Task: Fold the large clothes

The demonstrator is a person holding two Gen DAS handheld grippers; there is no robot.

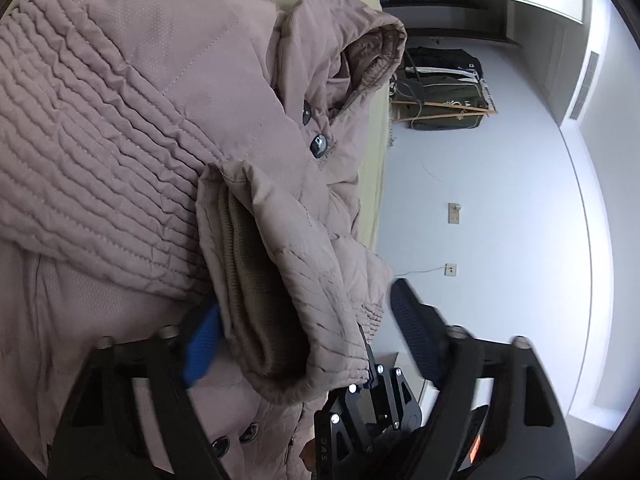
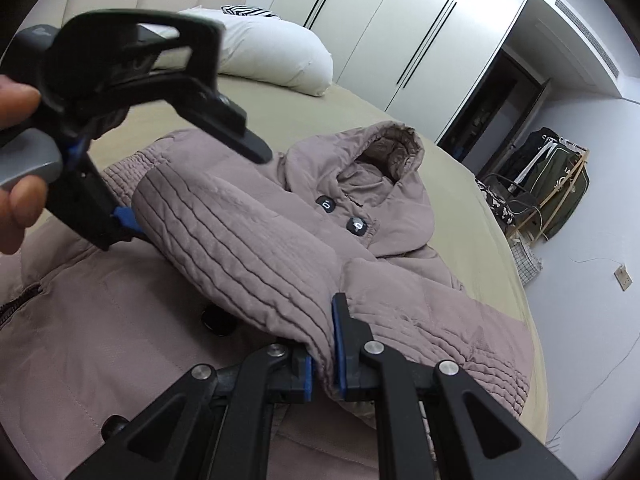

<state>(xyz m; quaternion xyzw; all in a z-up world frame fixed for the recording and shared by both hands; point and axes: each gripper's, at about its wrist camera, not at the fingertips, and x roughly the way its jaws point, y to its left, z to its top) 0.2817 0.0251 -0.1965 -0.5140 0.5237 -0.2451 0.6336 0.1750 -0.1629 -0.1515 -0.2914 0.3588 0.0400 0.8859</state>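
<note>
A mauve padded coat (image 2: 120, 320) with a hood (image 2: 384, 160) lies spread on the bed. One ribbed sleeve (image 2: 240, 240) is folded across its chest. My right gripper (image 2: 322, 356) is shut on that sleeve's cuff edge. In the left wrist view the same cuff (image 1: 280, 280) lies between the wide-set fingers of my left gripper (image 1: 302, 296). Its blue pad (image 1: 200, 344) sits against the cuff, while the other finger (image 1: 416, 328) stands apart from the fabric. The right gripper's black tip (image 1: 374, 376) shows pinching the cuff's rim. My left gripper (image 2: 194, 188) straddles the sleeve at upper left.
The bed's olive sheet (image 2: 460, 208) reaches right to the mattress edge. A white pillow (image 2: 272, 52) lies at the head. Wardrobe doors (image 2: 400, 20) stand behind, and a clothes rack (image 2: 552, 184) is by the wall. A person's hand (image 2: 16, 200) holds the left gripper.
</note>
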